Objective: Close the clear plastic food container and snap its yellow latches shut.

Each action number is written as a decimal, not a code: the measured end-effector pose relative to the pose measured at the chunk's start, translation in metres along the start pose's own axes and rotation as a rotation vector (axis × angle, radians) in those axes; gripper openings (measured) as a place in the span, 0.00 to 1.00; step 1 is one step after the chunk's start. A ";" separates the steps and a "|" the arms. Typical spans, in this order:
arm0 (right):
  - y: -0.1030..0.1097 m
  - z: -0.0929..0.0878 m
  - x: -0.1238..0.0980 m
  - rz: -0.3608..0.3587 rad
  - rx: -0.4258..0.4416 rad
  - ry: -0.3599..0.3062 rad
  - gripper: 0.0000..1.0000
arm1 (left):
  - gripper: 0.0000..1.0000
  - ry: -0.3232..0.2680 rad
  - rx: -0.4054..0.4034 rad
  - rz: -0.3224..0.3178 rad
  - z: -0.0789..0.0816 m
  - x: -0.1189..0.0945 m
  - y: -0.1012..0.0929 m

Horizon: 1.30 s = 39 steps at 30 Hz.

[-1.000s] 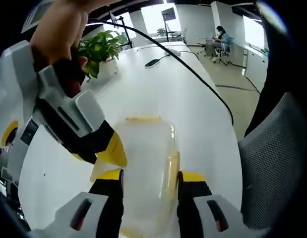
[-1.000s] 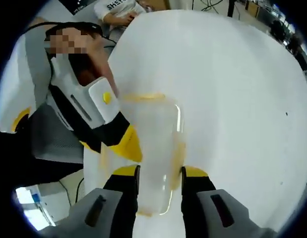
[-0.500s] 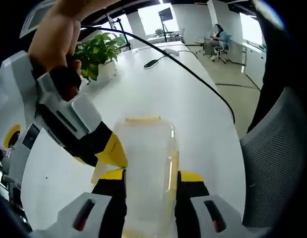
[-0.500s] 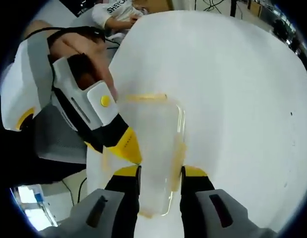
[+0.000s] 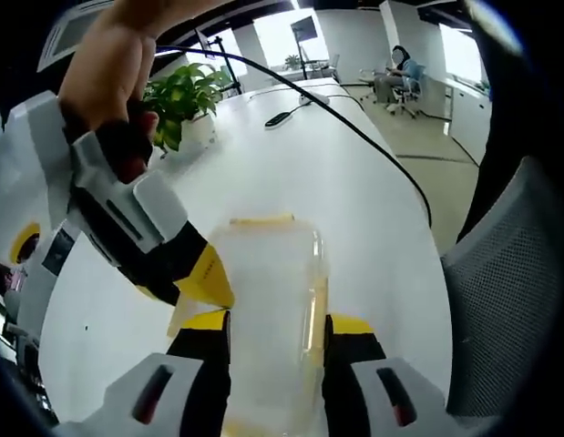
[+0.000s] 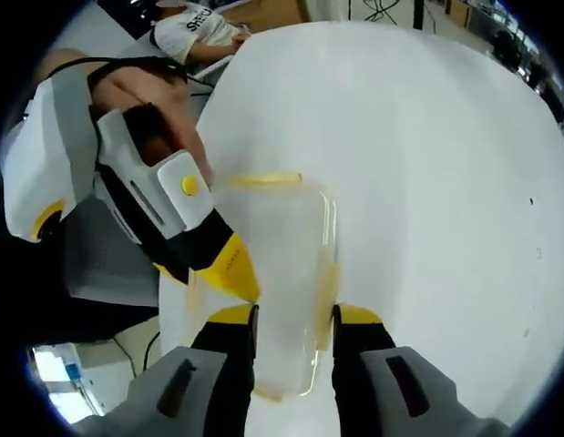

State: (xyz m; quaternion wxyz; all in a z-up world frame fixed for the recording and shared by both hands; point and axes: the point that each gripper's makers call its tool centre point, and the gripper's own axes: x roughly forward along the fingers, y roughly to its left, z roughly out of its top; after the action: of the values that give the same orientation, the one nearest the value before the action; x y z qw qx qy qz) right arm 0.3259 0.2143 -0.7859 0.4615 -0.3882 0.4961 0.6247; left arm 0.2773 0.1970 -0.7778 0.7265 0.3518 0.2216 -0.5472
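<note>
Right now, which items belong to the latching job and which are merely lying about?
Job:
clear plastic food container
yellow latches
left hand-held gripper
right hand-held gripper

Lying about:
potted plant
black cable
mesh chair
white table

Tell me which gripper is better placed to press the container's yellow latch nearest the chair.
Left, probably: the left gripper has a jaw beside that latch; the right gripper is at the opposite side of the container.
</note>
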 end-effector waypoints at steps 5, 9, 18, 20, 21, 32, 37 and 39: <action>0.001 0.003 0.000 -0.005 -0.009 0.020 0.30 | 0.34 0.006 0.001 0.002 0.001 0.001 -0.001; 0.000 0.003 0.000 -0.014 -0.014 0.025 0.30 | 0.34 0.008 0.006 0.003 0.001 0.001 -0.002; 0.001 0.002 -0.001 -0.038 -0.020 0.008 0.30 | 0.34 0.027 0.017 -0.005 0.002 0.001 -0.002; 0.001 0.001 -0.002 -0.045 -0.025 0.006 0.30 | 0.35 0.032 0.017 -0.008 0.003 0.001 -0.002; 0.001 0.002 -0.002 -0.050 -0.029 0.001 0.30 | 0.35 0.036 0.009 -0.011 0.003 0.001 -0.002; 0.006 0.001 -0.005 -0.089 -0.061 -0.149 0.30 | 0.56 0.084 -0.085 -0.058 0.002 -0.001 -0.009; 0.008 0.002 -0.007 -0.151 -0.103 -0.167 0.30 | 0.62 0.106 -0.091 -0.057 -0.001 -0.003 -0.008; 0.007 0.002 -0.008 -0.163 -0.096 -0.173 0.30 | 0.64 0.108 -0.098 -0.060 -0.002 -0.003 -0.007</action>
State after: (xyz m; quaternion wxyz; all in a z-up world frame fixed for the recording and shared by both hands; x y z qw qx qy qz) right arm 0.3209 0.2141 -0.7763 0.5329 -0.3936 0.3908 0.6391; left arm 0.2698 0.1998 -0.7787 0.7130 0.3381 0.2976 -0.5373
